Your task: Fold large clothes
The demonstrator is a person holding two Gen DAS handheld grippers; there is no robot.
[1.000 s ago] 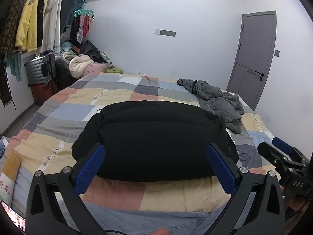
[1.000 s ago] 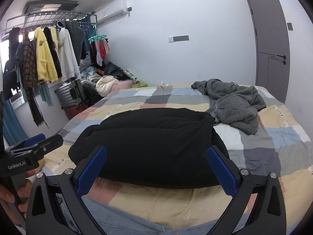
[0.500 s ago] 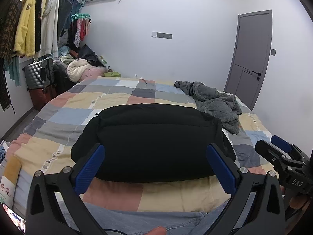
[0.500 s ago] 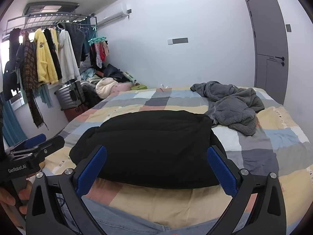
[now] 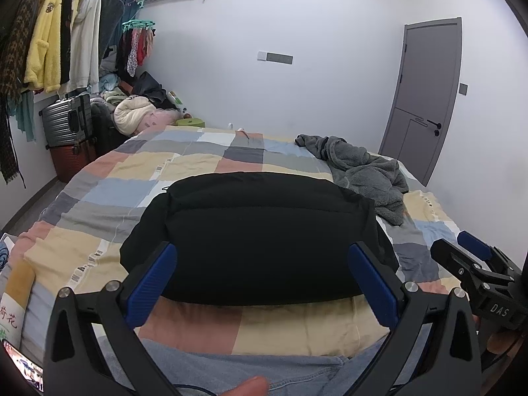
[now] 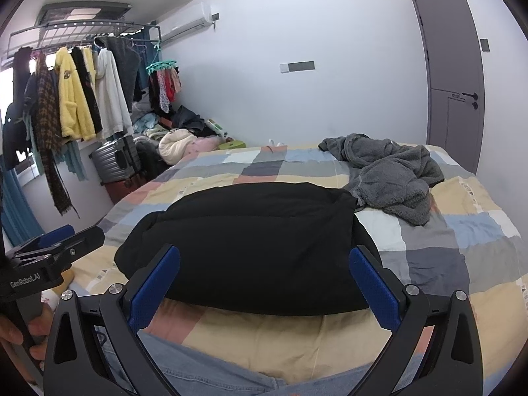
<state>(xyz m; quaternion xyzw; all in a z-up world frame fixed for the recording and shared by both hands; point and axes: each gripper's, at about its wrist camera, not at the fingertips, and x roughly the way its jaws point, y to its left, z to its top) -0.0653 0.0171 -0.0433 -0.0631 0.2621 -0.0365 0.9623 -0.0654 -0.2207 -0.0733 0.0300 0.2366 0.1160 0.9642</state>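
Puffy black cloth makes up the folded garment (image 5: 264,234), a matte, soft-edged bundle shaped like a broad cushion, with a rounded roll along its far edge and a seam running under that roll. It lies on the near half of the bed (image 5: 99,198), its long axis running left to right across the mattress (the folded near edge faces the camera). Under it the checked bedspread (image 6: 462,231) is thin woven cotton in squares of cream, grey, blue and salmon, lightly creased. Far right on the bed sits a crumpled grey fleece robe (image 6: 396,178), shaggy and lumpy, just beside the black bundle's far right corner.

Both tools hover near the bed's near edge, clear of the cloth. The left gripper (image 5: 264,280) has its ribbed blue pads spread wide with nothing between them; the right gripper (image 6: 264,280) stands the same, spread and empty. Faded denim (image 5: 231,369) shows along the bottom of both views.
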